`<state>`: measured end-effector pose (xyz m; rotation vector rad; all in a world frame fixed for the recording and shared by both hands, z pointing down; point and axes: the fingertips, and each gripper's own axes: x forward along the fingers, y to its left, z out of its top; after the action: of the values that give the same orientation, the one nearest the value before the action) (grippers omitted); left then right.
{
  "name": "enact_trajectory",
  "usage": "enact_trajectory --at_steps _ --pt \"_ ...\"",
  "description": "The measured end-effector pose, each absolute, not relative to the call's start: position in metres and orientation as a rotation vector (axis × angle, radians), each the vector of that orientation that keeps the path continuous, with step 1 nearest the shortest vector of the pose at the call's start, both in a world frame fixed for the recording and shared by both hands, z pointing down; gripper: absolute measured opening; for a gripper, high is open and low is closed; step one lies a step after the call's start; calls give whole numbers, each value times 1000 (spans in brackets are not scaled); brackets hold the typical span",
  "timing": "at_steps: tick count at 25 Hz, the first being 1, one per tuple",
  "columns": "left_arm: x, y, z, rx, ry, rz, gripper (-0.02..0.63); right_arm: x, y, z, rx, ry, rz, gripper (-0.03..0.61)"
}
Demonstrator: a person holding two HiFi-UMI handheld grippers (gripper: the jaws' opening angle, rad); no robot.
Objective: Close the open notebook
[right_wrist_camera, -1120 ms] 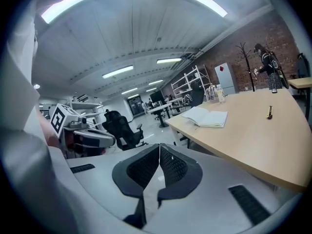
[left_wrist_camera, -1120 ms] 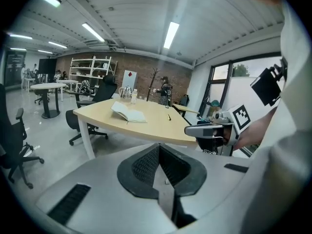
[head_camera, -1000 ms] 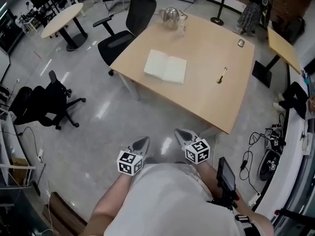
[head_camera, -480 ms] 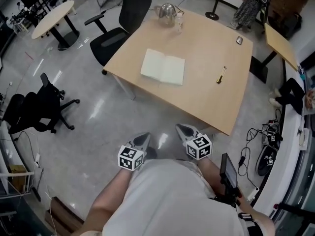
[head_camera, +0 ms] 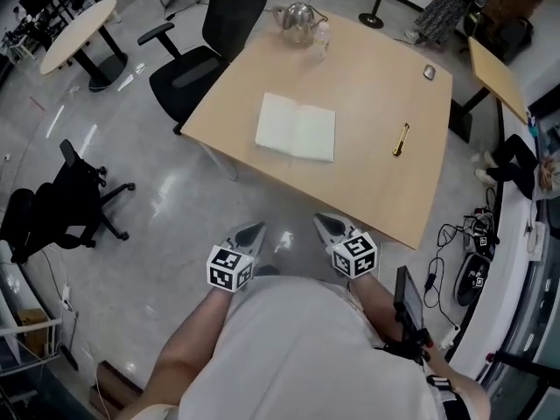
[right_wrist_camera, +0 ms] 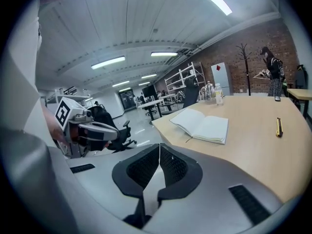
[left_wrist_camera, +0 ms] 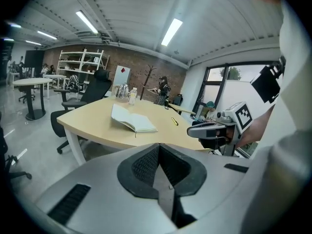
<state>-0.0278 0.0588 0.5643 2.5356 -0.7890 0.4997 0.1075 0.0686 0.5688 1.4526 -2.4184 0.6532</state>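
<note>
The open notebook lies flat with white pages up near the middle of the light wooden table; it also shows in the left gripper view and the right gripper view. My left gripper and right gripper hang side by side over the floor, short of the table's near edge and well apart from the notebook. Both point toward the table. The left gripper is shut with nothing in it, and so is the right gripper.
A yellow pen lies right of the notebook. A glass kettle and a bottle stand at the table's far edge. Black office chairs are on the left, and cables lie on the floor at right.
The person has stepped toward the table, carrying both grippers along; the table edge now lies a little closer to the fingertips. Both grippers stay shut.
</note>
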Motion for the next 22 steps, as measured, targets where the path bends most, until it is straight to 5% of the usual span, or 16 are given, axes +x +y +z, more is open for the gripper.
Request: enact_trajectory --at_steps 22 --pt "-64 -33 564 2577 -643 469 5 52 -34 568 1409 -2272 471 20"
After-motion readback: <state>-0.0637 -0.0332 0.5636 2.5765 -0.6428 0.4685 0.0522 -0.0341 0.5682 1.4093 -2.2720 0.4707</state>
